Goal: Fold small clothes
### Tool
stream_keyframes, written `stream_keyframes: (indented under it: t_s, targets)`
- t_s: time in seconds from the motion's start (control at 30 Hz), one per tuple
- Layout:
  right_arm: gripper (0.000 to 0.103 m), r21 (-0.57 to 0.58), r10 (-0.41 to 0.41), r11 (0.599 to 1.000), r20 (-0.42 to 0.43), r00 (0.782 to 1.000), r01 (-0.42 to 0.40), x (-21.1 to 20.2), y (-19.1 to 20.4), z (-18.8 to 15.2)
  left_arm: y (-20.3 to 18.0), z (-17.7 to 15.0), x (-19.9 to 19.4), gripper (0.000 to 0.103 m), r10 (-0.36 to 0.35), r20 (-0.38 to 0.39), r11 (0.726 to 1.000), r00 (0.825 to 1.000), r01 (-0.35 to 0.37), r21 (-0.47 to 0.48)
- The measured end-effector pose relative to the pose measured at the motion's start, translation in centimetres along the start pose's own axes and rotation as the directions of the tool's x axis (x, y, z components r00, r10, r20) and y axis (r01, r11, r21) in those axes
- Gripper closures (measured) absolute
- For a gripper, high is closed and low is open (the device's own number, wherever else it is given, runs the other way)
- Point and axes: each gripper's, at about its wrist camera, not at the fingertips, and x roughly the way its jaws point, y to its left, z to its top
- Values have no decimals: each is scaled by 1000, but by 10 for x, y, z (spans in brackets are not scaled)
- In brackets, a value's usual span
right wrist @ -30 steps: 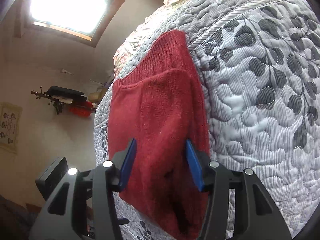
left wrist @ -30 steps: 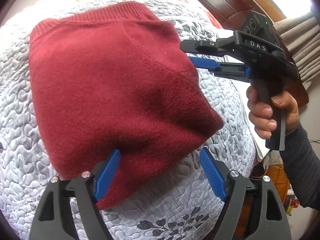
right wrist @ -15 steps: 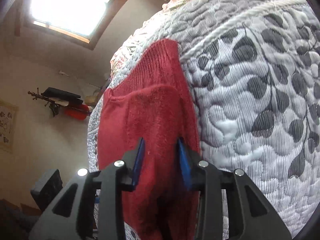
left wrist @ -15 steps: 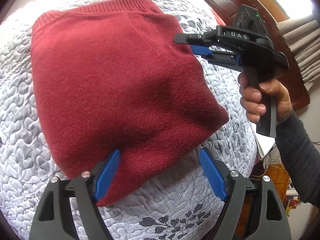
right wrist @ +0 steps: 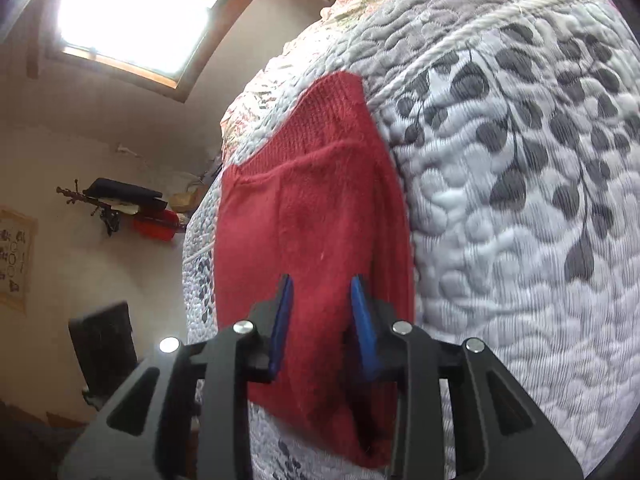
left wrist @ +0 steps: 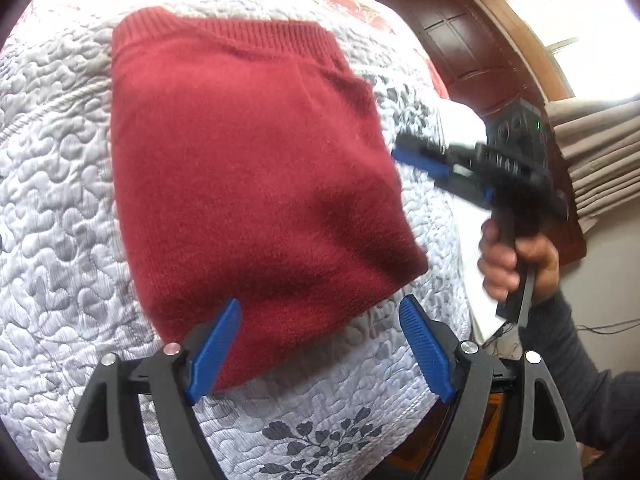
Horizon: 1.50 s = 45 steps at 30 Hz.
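A dark red knit garment lies folded into a rough square on the grey quilted bedcover, ribbed hem at the far end. My left gripper is open, its blue pads straddling the garment's near edge without pinching it. My right gripper, held by a hand, is blurred and sits just off the garment's right edge. In the right wrist view the garment lies ahead of the right gripper, whose jaws are narrowed with a gap and nothing pinched.
The leaf-patterned quilt fills the right side. A dark wooden panel, white fabric and curtains stand beyond the bed's right edge. A wall shelf and a dark chair are to the left.
The right gripper has narrowed its jaws and drawn back from the garment's right side. The left gripper stays open at the near edge while the view shifted slightly.
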Motion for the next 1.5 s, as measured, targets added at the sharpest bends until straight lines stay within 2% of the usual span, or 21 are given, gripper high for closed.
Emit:
stream_keyframes:
  t_s: [0.13, 0.2, 0.23, 0.3, 0.37, 0.43, 0.5, 0.57, 0.67, 0.73, 0.8, 0.87, 0.97, 1.1, 1.17, 1.2, 1.27, 1.33, 1.37, 1.43, 1.5]
  targets:
    - [68, 52, 27, 998, -74, 997, -23, 16, -7, -29, 10, 30, -19, 21, -42, 86, 998, 995, 46, -35]
    - [86, 102, 61, 993, -82, 995, -52, 26, -18, -31, 22, 47, -21, 21, -52, 118, 996, 992, 61, -69]
    - [87, 123, 50, 992, -76, 996, -40, 27, -27, -31, 27, 53, -17, 21, -49, 115, 994, 992, 60, -91]
    - [89, 182, 69, 982, -82, 994, -53, 32, -48, -31, 43, 64, -5, 21, 3, 83, 991, 997, 9, -136]
    - [89, 221, 86, 973, -87, 993, -65, 35, -59, -33, 54, 69, 7, 21, -7, 46, 986, 999, 15, -163]
    - [86, 222, 91, 972, -86, 992, -70, 32, -56, -34, 58, 69, 13, 21, 3, 31, 987, 1000, 2, -162]
    - [73, 235, 128, 966, -62, 990, -111, 20, -51, -36, 53, 70, 9, 21, 17, 34, 989, 999, -12, -149]
    - [54, 199, 107, 975, -50, 993, -95, 6, -40, -38, 46, 68, 0, 21, 8, 57, 991, 998, 0, -137]
    - [50, 120, 65, 991, -81, 995, -55, 0, -27, -48, 37, 63, -15, 21, -14, 92, 996, 996, 22, -90]
    - [53, 110, 46, 993, -123, 991, -32, 7, -29, -54, 35, 63, -9, 21, -5, 72, 997, 997, 11, -79]
    - [70, 136, 42, 991, -194, 980, -16, 22, -37, -56, 40, 63, 5, 21, 32, 27, 996, 999, -29, -89]
    - [74, 173, 67, 985, -226, 972, -27, 26, -48, -60, 41, 61, 21, 21, 54, 2, 994, 999, -54, -96]
    - [74, 212, 130, 974, -251, 959, -77, 19, -56, -52, 38, 61, 23, 21, 66, 2, 994, 998, -66, -85]
    - [60, 138, 135, 985, -245, 960, -103, 2, -37, -37, 23, 56, 1, 21, 25, 51, 997, 998, -22, -68]
    - [60, 111, 112, 990, -290, 950, -83, 9, -31, -34, 19, 48, -8, 21, -2, 71, 997, 997, 7, -71]
    - [64, 100, 85, 993, -325, 942, -55, 16, -31, -36, 18, 42, -10, 21, -13, 70, 997, 997, 18, -76]
    - [72, 66, 1, 998, -355, 935, 24, 25, -37, -39, 19, 30, -7, 21, 12, 50, 997, 999, -8, -74]
    - [72, 65, -2, 998, -354, 935, 27, 23, -36, -40, 27, 17, -2, 21, 45, 23, 994, 999, -42, -100]
    - [70, 59, -3, 998, -350, 937, 26, 21, -30, -38, 30, 12, -2, 21, 34, 22, 992, 999, -31, -121]
    - [55, 46, 8, 999, -319, 948, 7, 3, -20, -31, 33, 3, -13, 21, 18, 45, 990, 999, -12, -138]
    - [22, 35, 0, 999, -242, 970, 9, -18, -14, -20, 36, -2, -28, 20, 2, 85, 988, 996, 12, -154]
